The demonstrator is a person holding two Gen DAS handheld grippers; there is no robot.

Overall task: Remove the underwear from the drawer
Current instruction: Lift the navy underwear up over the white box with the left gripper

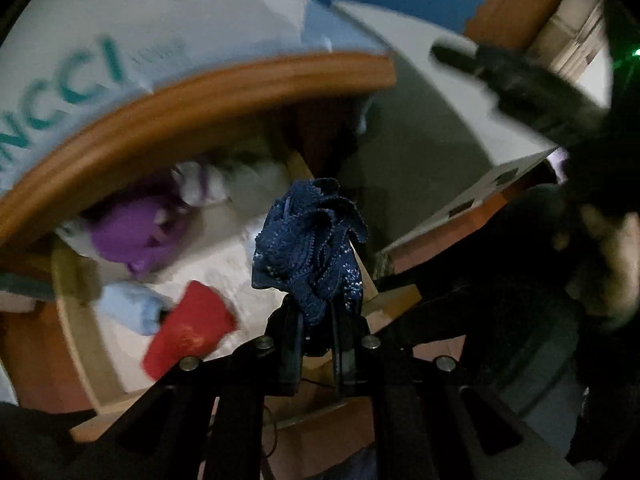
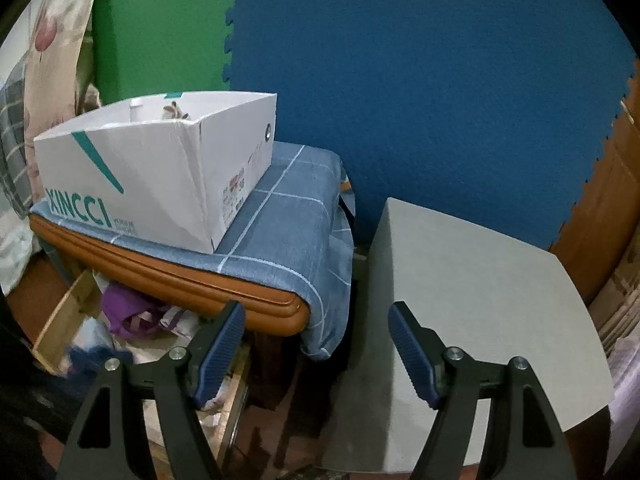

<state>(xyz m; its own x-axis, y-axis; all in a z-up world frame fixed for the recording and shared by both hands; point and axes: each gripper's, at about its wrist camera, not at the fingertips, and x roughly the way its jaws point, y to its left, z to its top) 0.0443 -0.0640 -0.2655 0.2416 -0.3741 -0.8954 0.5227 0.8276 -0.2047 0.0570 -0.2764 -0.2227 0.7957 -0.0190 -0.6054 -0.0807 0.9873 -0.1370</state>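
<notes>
The left gripper point(image 1: 314, 320) is clamped on blue lace underwear point(image 1: 310, 240), which bunches up between its fingers above the open drawer point(image 1: 76, 312). In the drawer lie a purple garment point(image 1: 128, 236), a pale blue roll point(image 1: 128, 306), a red piece point(image 1: 188, 330) and white cloth point(image 1: 224, 264), all smeared by blur. The cabinet's brown top edge point(image 1: 192, 96) arcs over the drawer, with the white box point(image 1: 92, 40) marked in teal letters above it. To the right a dark shape, likely the other tool, crosses the grey board point(image 1: 420, 120); it is too blurred to read. A hand point(image 1: 608, 256) shows dimly at the right edge.

The right gripper point(image 2: 316, 344) has its jaws apart with nothing between them, hanging in front of the cabinet corner. The box point(image 2: 160, 172) sits on a blue checked cloth point(image 2: 288, 216) that covers the cabinet top and drapes over its corner. Beside it stands the grey board point(image 2: 460, 280) against a blue mat point(image 2: 440, 80); a green mat point(image 2: 160, 28) joins it on the left. Below the top, the drawer point(image 2: 68, 316) is half hidden; purple cloth point(image 2: 124, 308) and a blurred blue patch point(image 2: 92, 354) show inside.
</notes>
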